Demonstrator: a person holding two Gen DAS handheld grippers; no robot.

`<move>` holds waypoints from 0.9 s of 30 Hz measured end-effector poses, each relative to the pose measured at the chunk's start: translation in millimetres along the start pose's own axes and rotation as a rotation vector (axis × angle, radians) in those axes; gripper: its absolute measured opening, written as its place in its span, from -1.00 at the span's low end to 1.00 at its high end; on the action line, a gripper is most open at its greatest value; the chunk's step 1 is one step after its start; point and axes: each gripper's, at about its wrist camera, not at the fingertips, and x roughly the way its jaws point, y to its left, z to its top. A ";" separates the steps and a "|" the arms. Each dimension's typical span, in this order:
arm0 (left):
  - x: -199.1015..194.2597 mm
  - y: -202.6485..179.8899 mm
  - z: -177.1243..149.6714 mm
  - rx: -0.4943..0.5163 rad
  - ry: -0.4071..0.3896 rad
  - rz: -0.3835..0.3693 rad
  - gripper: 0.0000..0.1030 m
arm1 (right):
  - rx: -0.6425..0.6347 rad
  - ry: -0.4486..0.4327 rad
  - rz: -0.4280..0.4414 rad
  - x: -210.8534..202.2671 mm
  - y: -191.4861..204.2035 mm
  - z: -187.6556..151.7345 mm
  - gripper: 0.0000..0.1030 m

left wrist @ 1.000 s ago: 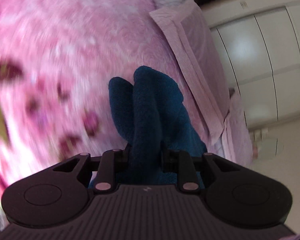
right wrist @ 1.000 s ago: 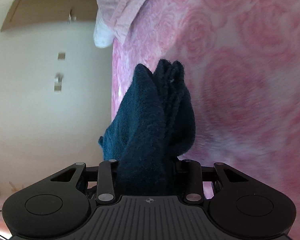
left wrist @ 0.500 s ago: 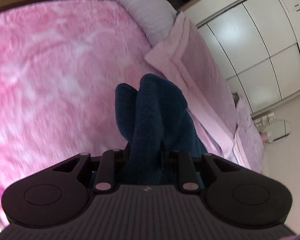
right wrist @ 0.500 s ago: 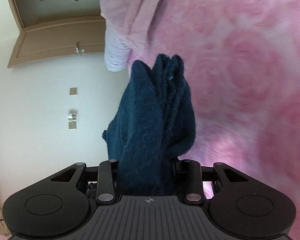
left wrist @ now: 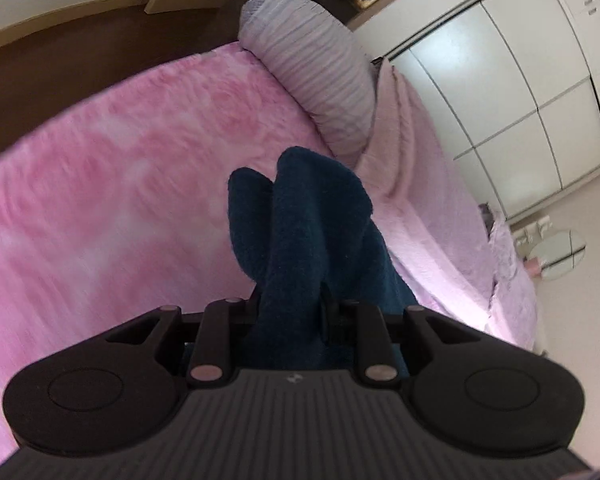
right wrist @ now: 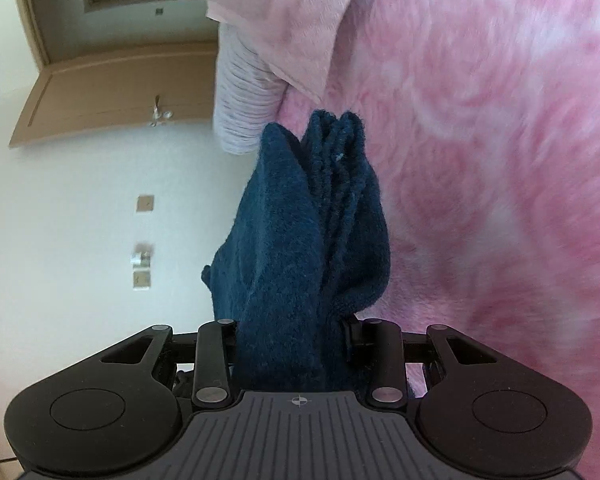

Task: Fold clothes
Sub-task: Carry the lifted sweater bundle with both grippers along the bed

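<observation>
The left tongs (left wrist: 290,300) and right tongs (right wrist: 292,328) each pinch a bunched fold of dark blue fleece garment (right wrist: 300,240). It rises between their fingers, above a pink rose-patterned bed (left wrist: 120,200).

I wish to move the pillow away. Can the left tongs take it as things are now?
Probably not: the left tongs are shut on the blue cloth, though nothing lies before the pillow.

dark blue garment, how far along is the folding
Done: the dark blue garment is picked up, bunched in layers. In hand: the left gripper and right gripper are each shut on it above the pink blanket. Left: laying it flat and making the folds; no neat fold shows yet.
</observation>
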 end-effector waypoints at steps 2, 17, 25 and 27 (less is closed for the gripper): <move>1.8 19.0 15.2 0.007 0.012 0.000 -0.63 | 0.022 -0.016 -0.005 26.6 -3.8 -10.1 -0.30; 16.1 144.3 92.8 0.034 0.075 0.004 -0.57 | -0.060 -0.071 -0.155 164.0 1.5 -44.3 -0.15; -27.5 166.7 90.3 -0.062 0.022 0.076 -0.45 | -0.156 -0.182 -0.370 150.2 38.1 -73.2 0.16; -37.8 166.8 86.5 -0.078 0.046 0.048 -0.41 | -0.174 -0.210 -0.413 145.0 48.3 -81.3 0.16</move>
